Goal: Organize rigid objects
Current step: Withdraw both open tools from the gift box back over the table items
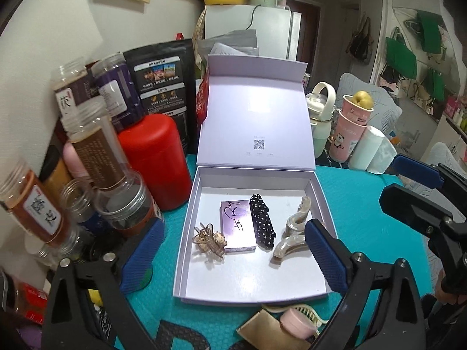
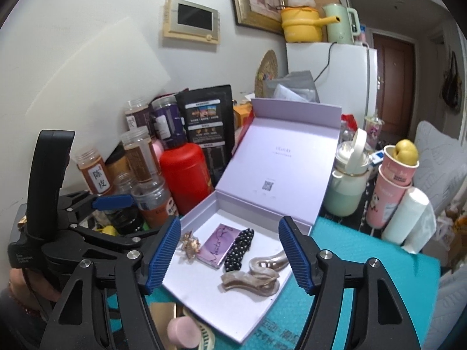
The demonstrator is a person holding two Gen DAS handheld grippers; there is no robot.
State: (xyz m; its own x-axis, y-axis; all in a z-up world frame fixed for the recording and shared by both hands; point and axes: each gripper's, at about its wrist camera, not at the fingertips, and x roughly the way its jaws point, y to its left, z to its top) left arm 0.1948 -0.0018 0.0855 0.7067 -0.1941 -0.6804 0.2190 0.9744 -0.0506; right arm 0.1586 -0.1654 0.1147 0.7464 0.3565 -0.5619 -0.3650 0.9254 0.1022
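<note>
An open lilac box [image 1: 186, 227] [image 2: 294, 221] lies on the teal mat with its lid standing up behind. Inside lie a brown claw clip [image 1: 210, 242] [image 2: 190, 246], a purple flat case [image 1: 237, 226] [image 2: 217, 243], a black polka-dot clip [image 1: 262, 221] [image 2: 239, 248] and pearly claw clips [image 1: 293, 234] [image 2: 251, 281]. In front of the box lie a gold item [image 1: 264, 331], a pink round item [image 1: 297, 323] [image 2: 184, 332] and a cream claw clip [image 1: 309, 312] [image 2: 205, 335]. My left gripper [image 1: 236, 259] is open and empty over the box front. My right gripper [image 2: 230, 258] is open and empty above the box.
Jars [image 1: 87, 143], a red canister [image 1: 156, 157] [image 2: 185, 172] and a black pouch [image 1: 160, 87] crowd the left of the box. A green bottle [image 2: 346, 186], pink cups [image 1: 350, 128] [image 2: 391, 186] and a white roll [image 2: 404, 218] stand at the right. The right gripper shows at the left view's right edge [image 1: 423, 198].
</note>
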